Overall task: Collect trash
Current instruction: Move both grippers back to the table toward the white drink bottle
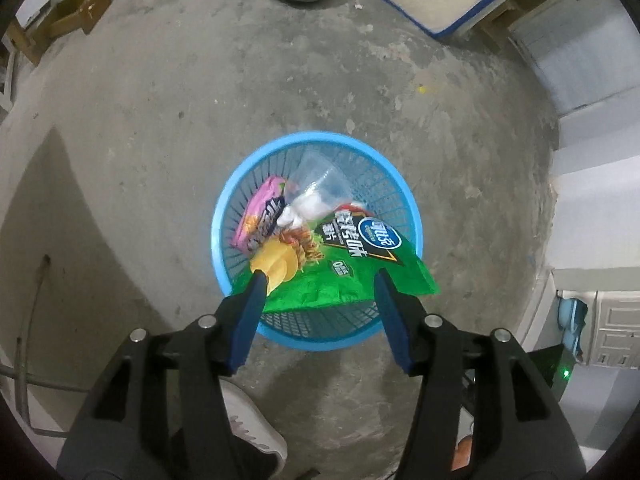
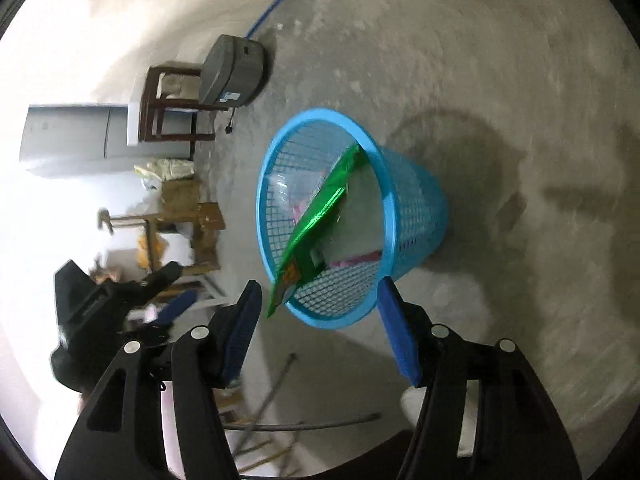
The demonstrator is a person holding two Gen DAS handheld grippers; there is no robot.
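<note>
Left wrist: round blue mesh bin (image 1: 316, 240) on rough concrete floor (image 1: 160, 120), holding a glossy green bag (image 1: 352, 276) lying slantwise, one corner over the rim. Left gripper (image 1: 318, 284) wide open above, empty.

Right wrist: bag (image 2: 316, 216) leaning diagonally across bin (image 2: 412, 200). Right gripper (image 2: 318, 292) wide open, empty.

The left two-finger gripper (image 1: 320, 284) has matte black plastic arms with triangular cut-outs and four round silver screw heads across its knuckles; its long flat finger pads (image 1: 248, 320) are dark blue. The right two-finger gripper (image 2: 318, 292) has the same black frame and silver screws, with ribbed blue finger pads (image 2: 396, 332). A white-soled shoe (image 1: 256, 428) shows below.
</note>
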